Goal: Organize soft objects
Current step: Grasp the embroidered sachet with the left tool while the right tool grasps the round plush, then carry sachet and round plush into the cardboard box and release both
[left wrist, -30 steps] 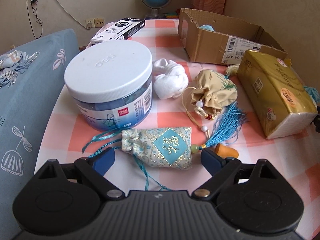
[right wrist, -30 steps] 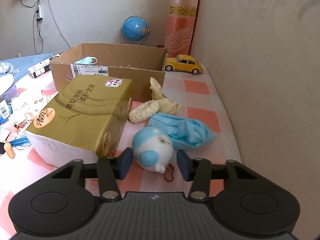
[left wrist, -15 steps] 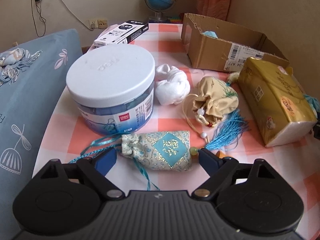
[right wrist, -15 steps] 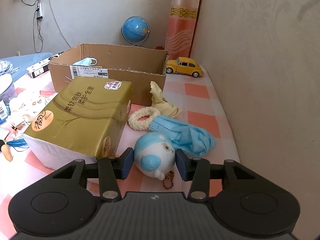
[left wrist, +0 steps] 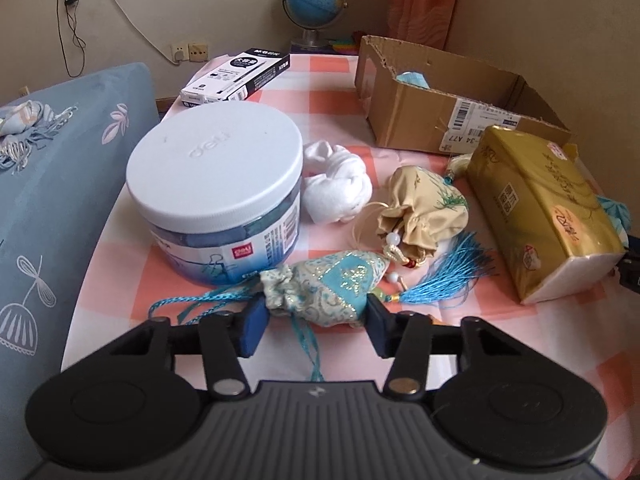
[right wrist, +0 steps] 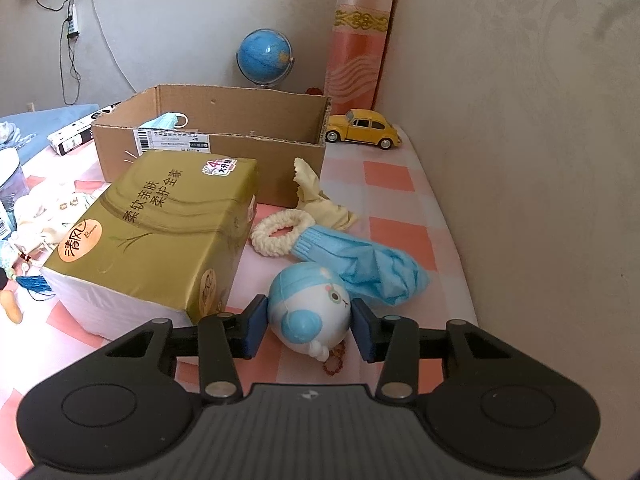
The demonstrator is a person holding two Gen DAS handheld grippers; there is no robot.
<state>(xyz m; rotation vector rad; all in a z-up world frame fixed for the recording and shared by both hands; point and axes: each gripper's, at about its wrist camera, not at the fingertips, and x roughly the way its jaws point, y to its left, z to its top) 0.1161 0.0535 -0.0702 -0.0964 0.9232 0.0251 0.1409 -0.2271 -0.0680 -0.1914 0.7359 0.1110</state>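
My left gripper (left wrist: 314, 322) is shut on a blue embroidered sachet (left wrist: 330, 284), whose cords trail down and left. Behind it lie a gold drawstring pouch (left wrist: 424, 210) with a blue tassel (left wrist: 444, 276) and a white balled sock (left wrist: 338, 186). My right gripper (right wrist: 306, 330) is shut on a blue-and-white plush toy (right wrist: 308, 308), held a little above the cloth. Behind that lie a blue cloth sleeve (right wrist: 360, 258), a cream scrunchie (right wrist: 282, 232) and a cream cloth scrap (right wrist: 320, 200). An open cardboard box (right wrist: 224, 142) holds a face mask (right wrist: 168, 122).
A big white-lidded jar (left wrist: 216, 184) stands left of the sock. A gold tissue pack (right wrist: 160, 232) lies between the two grippers' areas. A black pen box (left wrist: 236, 76), a globe (right wrist: 264, 56) and a yellow toy car (right wrist: 362, 128) stand at the back. A blue cushion (left wrist: 48, 184) borders the table's left edge.
My left gripper closed in from wide open onto the sachet. My right gripper tightened on the plush toy and lifted it slightly, with its bead chain hanging below.
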